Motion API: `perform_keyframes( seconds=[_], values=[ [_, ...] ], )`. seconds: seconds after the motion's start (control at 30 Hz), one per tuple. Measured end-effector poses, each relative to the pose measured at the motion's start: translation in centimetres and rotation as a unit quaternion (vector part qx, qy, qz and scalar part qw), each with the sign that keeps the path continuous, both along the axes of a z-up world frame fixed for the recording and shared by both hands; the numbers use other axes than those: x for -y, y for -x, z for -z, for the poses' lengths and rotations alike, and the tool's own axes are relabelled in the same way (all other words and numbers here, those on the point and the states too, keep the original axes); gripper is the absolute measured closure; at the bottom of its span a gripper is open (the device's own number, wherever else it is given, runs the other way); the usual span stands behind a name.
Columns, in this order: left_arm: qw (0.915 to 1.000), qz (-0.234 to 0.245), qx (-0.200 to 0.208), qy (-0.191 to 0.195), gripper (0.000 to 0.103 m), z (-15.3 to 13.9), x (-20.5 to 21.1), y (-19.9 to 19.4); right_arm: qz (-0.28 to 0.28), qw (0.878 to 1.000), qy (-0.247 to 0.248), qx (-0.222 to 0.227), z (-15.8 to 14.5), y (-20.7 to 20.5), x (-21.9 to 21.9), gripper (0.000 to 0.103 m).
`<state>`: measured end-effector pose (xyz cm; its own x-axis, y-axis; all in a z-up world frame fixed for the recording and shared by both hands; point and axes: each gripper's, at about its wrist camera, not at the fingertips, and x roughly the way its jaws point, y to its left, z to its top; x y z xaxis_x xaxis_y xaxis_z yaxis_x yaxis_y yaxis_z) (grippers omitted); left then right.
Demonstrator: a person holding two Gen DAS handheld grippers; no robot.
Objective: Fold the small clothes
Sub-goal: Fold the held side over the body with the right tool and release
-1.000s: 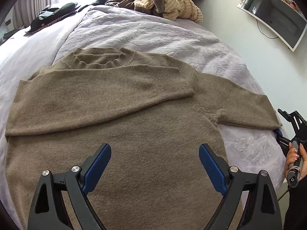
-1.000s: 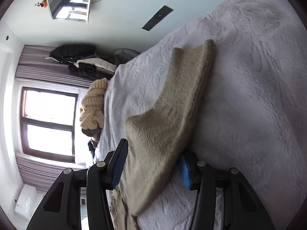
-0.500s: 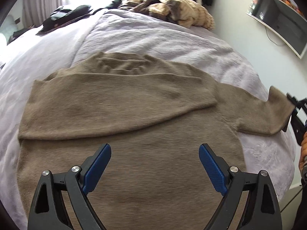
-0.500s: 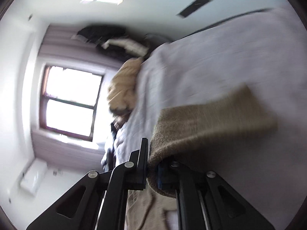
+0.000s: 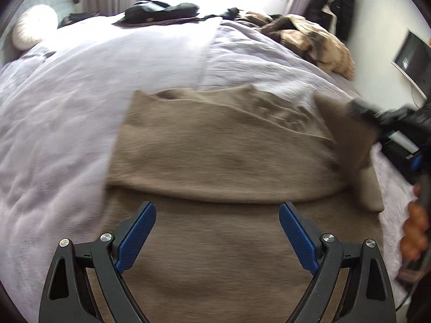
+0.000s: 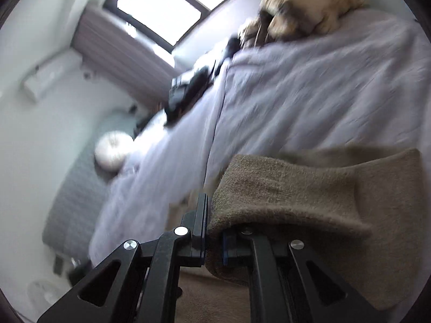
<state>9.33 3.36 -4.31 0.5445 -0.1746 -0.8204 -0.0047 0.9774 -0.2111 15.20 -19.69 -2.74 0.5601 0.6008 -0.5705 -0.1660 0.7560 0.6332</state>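
Sleeve (image 6: 309, 188) now seemingly over sweater (image 5: 215, 161).

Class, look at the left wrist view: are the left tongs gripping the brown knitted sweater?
No: the left tongs stand wide open above the brown knitted sweater, their blue pads apart with nothing pinched between them.

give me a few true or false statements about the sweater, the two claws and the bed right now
1. The right claw is shut on a sleeve of the brown sweater. True.
2. The left claw grips the sweater's hem. False: it is open, with nothing between its pads.
3. The sweater lies on a pale lilac bedspread. True.
4. The sweater is the only clothing on the bed. False: a cream knit pile and dark clothes lie at the far end.
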Motion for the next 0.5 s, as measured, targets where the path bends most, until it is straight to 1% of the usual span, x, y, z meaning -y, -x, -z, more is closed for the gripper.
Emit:
perform_keyframes(
  seconds=[0.03, 0.07, 0.1, 0.13, 0.17, 0.2, 0.23, 0.27, 0.33, 0.43, 0.47, 0.5],
  values=[
    [1.0000, -0.008, -0.003, 0.003, 0.010, 0.3, -0.9, 0.1, -0.007, 1.000, 0.008, -0.019, 1.3, -0.4, -1.0, 0.090],
    [0.9999, -0.013, -0.005, 0.005, 0.010, 0.6, -1.5, 0.1, -0.012, 0.999, 0.021, -0.046, 2.9, -0.8, -2.3, 0.090],
    [0.9998, -0.018, -0.007, 0.008, 0.010, 0.9, -2.1, 0.2, -0.014, 0.998, 0.024, -0.062, 3.9, -1.2, -2.6, 0.090],
    [0.9996, -0.022, -0.009, 0.012, 0.010, 1.3, -2.7, 0.3, -0.015, 0.996, 0.027, -0.083, 4.9, -1.2, -2.9, 0.086],
    [0.9995, -0.024, -0.011, 0.016, 0.010, 1.7, -3.1, 0.4, -0.015, 0.995, 0.027, -0.098, 5.7, -1.4, -2.7, 0.080],
    [0.9994, -0.024, -0.014, 0.019, 0.010, 2.2, -3.4, 0.4, -0.012, 0.994, 0.024, -0.109, 6.2, -1.2, -2.4, 0.061],
    [0.9993, -0.024, -0.018, 0.022, 0.010, 2.6, -3.6, 0.5, -0.007, 0.994, 0.015, -0.113, 6.3, -0.9, -2.1, 0.049],
    [0.9992, -0.022, -0.022, 0.027, 0.010, 3.1, -3.7, 0.5, 0.005, 0.994, -0.001, -0.109, 6.3, -0.4, -1.4, 0.049],
    [0.9991, -0.018, -0.024, 0.032, 0.010, 3.6, -3.7, 0.5, 0.032, 0.993, -0.013, -0.109, 6.0, -0.8, 0.1, 0.048],
    [0.9992, -0.011, -0.018, 0.033, 0.010, 3.4, -3.7, 0.9, 0.078, 0.991, -0.028, -0.109, 5.9, -0.5, 1.8, 0.050],
    [0.9991, -0.009, -0.015, 0.037, 0.010, 3.3, -3.9, 0.9, 0.085, 0.990, -0.030, -0.109, 5.7, -0.9, 2.0, 0.054],
    [0.9990, -0.009, -0.011, 0.042, 0.010, 3.1, -4.1, 1.1, 0.084, 0.990, -0.025, -0.106, 5.4, -1.2, 1.9, 0.078]
  ],
)
